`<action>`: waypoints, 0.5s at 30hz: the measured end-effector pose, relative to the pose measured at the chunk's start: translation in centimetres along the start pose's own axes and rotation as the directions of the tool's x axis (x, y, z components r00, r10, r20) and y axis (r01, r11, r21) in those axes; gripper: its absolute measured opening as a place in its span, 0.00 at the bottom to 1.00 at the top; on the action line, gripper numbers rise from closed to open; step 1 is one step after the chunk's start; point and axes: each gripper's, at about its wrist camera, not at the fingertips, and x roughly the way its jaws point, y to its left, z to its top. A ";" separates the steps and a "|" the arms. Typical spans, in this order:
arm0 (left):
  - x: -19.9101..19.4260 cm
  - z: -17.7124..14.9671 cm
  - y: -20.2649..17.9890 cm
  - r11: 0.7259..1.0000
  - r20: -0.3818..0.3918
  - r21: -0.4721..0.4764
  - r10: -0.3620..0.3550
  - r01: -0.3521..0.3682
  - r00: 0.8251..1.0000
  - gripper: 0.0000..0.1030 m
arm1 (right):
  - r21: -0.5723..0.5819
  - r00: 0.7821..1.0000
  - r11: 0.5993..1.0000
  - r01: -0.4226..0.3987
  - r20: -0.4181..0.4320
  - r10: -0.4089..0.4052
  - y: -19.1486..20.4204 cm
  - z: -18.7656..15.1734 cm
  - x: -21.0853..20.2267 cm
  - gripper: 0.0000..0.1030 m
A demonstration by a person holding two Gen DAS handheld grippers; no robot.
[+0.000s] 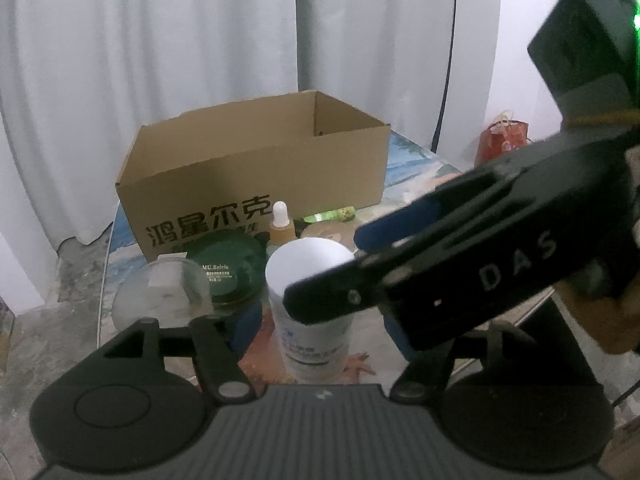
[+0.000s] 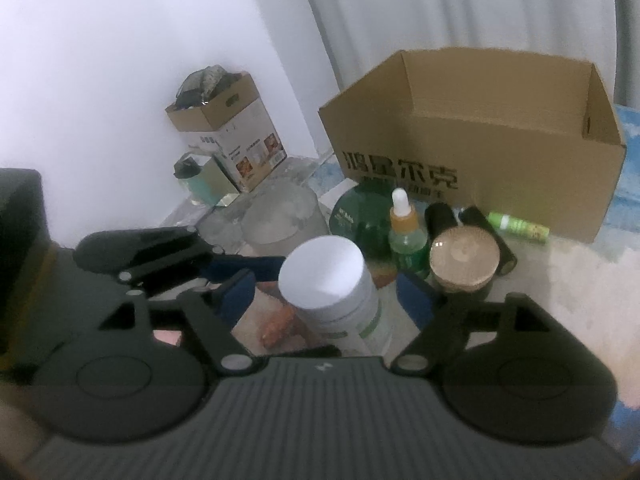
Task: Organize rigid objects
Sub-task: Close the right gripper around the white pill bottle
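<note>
White bottle (image 2: pixel 326 276): upright on the table (image 2: pixel 568 276), white cap, green-banded label; stands between the blue pads of both grippers.
Right gripper (image 2: pixel 324 292): jaws spread, one pad on each side of the bottle, clear gaps visible, nothing pinched.
Left gripper (image 1: pixel 316 320): jaws spread around the same bottle (image 1: pixel 310 300); no pad seen pressing. Right-hand pad hidden behind the other tool.
Crossing: right gripper's body reaches in from the right in the left wrist view, one blue finger (image 1: pixel 394 228) over the bottle top.
Cardboard box (image 2: pixel 472 148): open top, black printing on the front, at the back of the table, interior looks bare as far as seen.
Dropper bottle (image 2: pixel 406 232): green, white bulb, upright just behind the white bottle.
Green round tin (image 2: pixel 360 216): left of the dropper, in front of the box.
Cork-lidded jar (image 2: pixel 464 260): right of the dropper.
Clear jar (image 2: pixel 280 216): left of the tin.
Green tube (image 2: pixel 518 226): lying flat beside the box front.
</note>
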 end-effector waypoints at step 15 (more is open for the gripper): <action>2.0 -0.6 0.7 1.000 -0.033 -0.005 -0.004 0.004 0.999 0.59 | -0.053 0.999 0.999 -0.006 -0.051 0.003 0.6 0.7 1.9 0.65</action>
